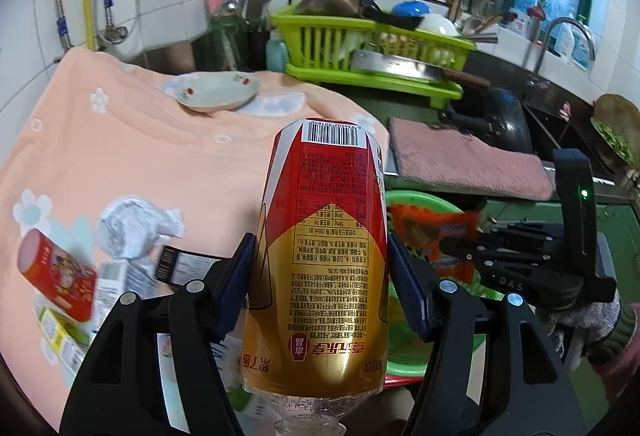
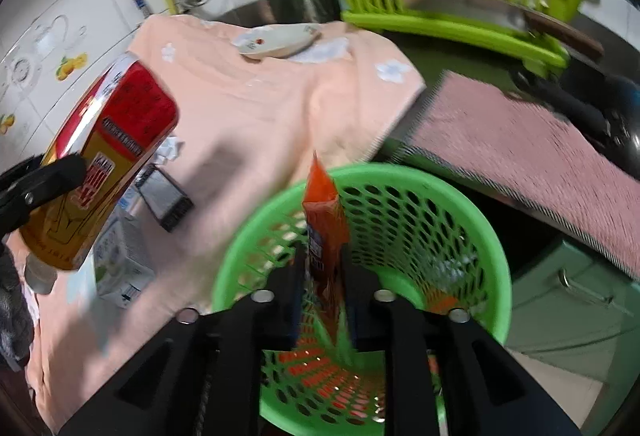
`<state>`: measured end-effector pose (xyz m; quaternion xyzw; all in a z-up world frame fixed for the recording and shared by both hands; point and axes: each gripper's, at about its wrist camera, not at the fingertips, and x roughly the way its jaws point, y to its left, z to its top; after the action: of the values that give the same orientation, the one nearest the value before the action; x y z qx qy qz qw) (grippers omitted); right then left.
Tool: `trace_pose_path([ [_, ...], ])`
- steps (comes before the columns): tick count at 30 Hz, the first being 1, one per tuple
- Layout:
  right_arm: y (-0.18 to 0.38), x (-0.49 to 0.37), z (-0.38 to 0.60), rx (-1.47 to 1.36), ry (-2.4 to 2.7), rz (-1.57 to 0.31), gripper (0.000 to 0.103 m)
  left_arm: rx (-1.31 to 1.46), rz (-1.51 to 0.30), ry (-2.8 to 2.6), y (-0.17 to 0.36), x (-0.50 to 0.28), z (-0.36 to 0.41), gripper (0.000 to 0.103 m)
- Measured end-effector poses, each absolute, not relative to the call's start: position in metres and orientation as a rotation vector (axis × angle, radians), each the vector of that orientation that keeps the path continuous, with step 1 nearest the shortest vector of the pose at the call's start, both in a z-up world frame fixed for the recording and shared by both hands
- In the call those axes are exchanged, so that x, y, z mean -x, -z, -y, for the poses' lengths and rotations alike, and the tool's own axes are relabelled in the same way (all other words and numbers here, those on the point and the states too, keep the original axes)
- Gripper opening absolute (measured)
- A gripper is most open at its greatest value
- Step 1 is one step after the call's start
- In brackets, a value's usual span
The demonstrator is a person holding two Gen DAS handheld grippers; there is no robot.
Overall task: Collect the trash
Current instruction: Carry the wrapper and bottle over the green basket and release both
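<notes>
A plastic bottle [image 1: 328,204] with a red and gold label lies neck-toward-camera between the pads of my left gripper [image 1: 320,248], which is shut on it; the bottle [image 2: 108,156] also shows at the left of the right wrist view. My right gripper [image 2: 324,260] hangs over the green mesh basket [image 2: 492,236] with an orange wrapper [image 2: 322,204] standing upright between its fingers, which touch both its sides. In the left wrist view the right gripper [image 1: 460,248] and orange wrapper [image 1: 436,232] sit above the basket [image 1: 404,352].
On the peach flowered cloth [image 1: 120,140] lie crumpled paper [image 1: 136,232], a red sausage pack [image 1: 56,276], a white carton [image 2: 120,260], a small black packet [image 2: 164,204] and a plate [image 1: 218,92]. A pink mat [image 1: 468,164] and green dish rack [image 1: 380,44] lie beyond.
</notes>
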<state>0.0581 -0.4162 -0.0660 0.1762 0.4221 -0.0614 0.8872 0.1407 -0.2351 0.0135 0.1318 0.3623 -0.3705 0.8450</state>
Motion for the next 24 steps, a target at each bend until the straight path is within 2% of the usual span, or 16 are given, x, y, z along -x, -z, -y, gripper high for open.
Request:
trace_pose_path([
  [13,0.071,-0.021,0.445,-0.39,0.186,-0.856,0.05,-0.273,-0.834,0.838,0.025,-0.118,0.283,0.064],
  [17,0.069,-0.011,0.446,-0.378,0.189,-0.847,0.055,-0.276,-0.855,0.851,0.034,-0.115,0.295,0.064],
  [24,0.065,-0.001,0.447,-0.371,0.184,-0.831,0.058,-0.276,-0.874,0.859,0.047,-0.115,0.309,0.068],
])
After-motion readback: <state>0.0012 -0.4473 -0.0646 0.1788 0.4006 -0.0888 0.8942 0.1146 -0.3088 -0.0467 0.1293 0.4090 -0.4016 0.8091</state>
